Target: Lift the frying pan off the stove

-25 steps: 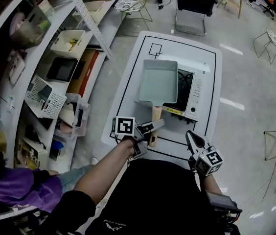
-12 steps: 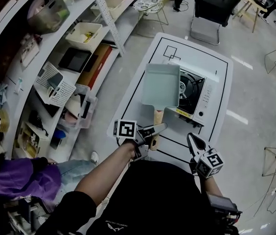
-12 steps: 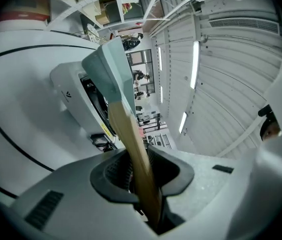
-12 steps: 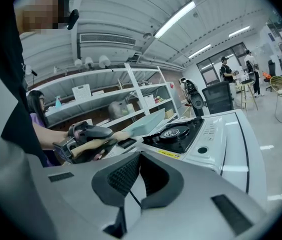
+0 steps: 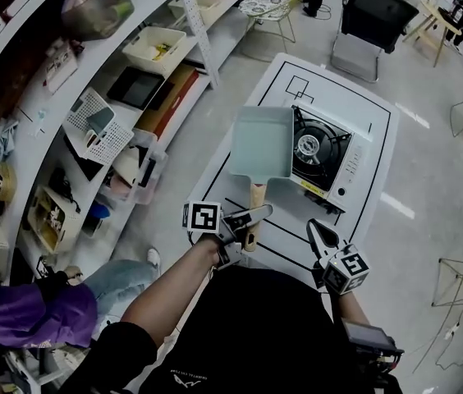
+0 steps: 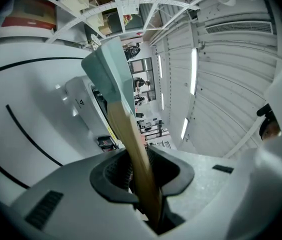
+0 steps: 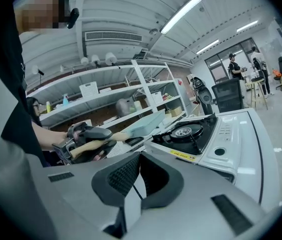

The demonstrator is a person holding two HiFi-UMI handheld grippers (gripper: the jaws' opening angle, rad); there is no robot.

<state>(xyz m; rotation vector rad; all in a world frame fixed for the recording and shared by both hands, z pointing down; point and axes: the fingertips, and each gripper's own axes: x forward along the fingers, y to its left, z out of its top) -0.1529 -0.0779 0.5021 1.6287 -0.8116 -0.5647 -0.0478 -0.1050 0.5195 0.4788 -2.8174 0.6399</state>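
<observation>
L gripper point(image 5: 249, 224) clamps frying pan point(image 5: 262, 142) handle, pan up beside stove point(image 5: 323, 150); R gripper point(image 5: 316, 229) seemingly ajar, empty.

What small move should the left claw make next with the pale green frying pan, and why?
Probably lower it onto the bare white table. The left claw is shut on the wooden handle, the pale green rectangular frying pan hangs left of the white portable gas stove, and the black burner is uncovered, so the lift looks done.

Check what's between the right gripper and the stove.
Between right gripper and stove: only bare table with black lines, seen in the head view.
</observation>
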